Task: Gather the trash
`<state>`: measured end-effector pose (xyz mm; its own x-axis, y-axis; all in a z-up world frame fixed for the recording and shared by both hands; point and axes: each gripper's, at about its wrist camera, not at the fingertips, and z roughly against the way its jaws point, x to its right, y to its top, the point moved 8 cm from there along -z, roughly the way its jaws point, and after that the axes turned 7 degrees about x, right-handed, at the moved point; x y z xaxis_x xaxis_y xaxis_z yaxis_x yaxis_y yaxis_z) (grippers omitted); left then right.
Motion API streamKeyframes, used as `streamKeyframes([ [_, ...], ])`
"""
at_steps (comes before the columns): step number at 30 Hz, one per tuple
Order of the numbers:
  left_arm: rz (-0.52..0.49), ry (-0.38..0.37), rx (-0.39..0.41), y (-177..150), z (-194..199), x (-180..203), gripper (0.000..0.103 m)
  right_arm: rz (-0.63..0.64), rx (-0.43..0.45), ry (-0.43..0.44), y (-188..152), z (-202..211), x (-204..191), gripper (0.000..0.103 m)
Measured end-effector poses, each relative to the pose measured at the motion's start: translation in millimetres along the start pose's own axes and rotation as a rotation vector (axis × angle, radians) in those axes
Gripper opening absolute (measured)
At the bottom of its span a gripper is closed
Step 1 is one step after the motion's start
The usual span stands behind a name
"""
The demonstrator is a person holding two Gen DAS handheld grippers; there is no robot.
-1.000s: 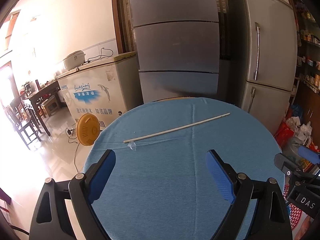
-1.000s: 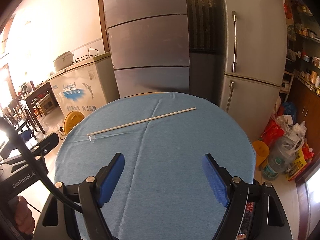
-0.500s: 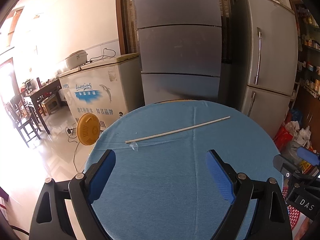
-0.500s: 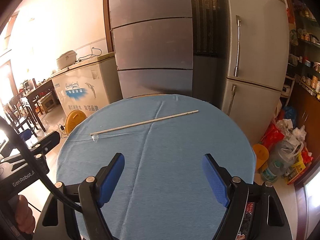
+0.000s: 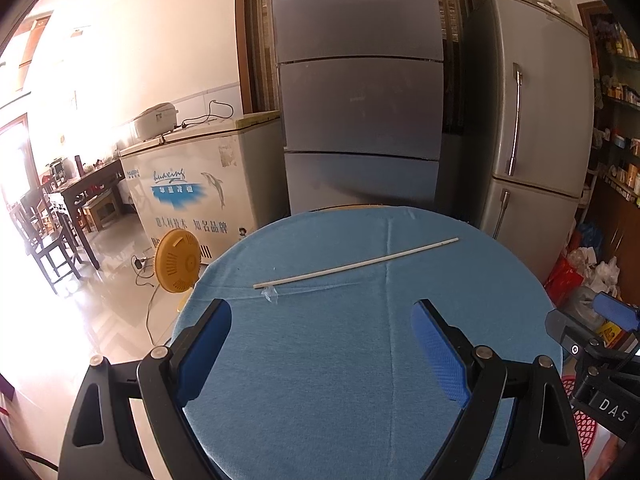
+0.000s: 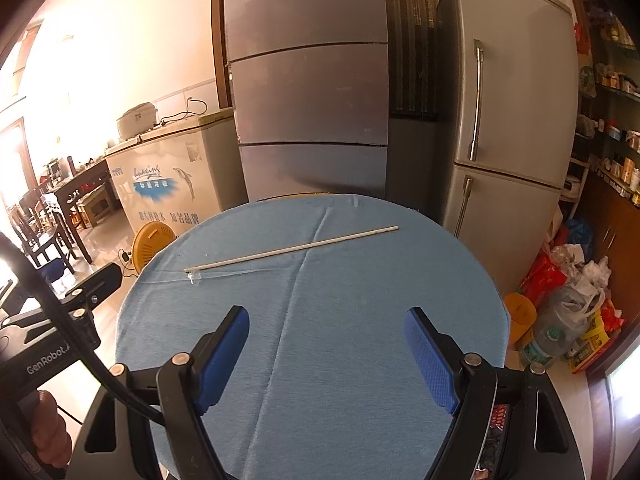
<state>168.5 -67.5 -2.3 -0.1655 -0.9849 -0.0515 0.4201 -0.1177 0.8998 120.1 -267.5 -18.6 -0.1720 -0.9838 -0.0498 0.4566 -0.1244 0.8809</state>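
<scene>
nothing moved — both claws (image 5: 322,322) (image 6: 326,330) spread, empty, over blue tablecloth (image 5: 360,360); fridge (image 5: 532,152) behind.

cloth (image 5: 360,360): plain light blue
stick (image 5: 356,266): white
pads (image 5: 440,356): blue, dotted
fan (image 5: 178,261): yellow
fridge (image 5: 532,128): grey

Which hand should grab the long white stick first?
Probably the left gripper. Its jaws are open and empty, and the white stick with the clear wrapper scrap lies straight ahead of it. The right gripper, also open, sits similarly far, so it's close.
</scene>
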Motion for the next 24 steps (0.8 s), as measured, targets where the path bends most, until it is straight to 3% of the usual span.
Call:
streamKeyframes([
  [24, -0.006, 0.003, 0.029, 2, 18, -1, 0.092, -0.011, 0.034, 0.007, 3, 20, 3, 0.083],
])
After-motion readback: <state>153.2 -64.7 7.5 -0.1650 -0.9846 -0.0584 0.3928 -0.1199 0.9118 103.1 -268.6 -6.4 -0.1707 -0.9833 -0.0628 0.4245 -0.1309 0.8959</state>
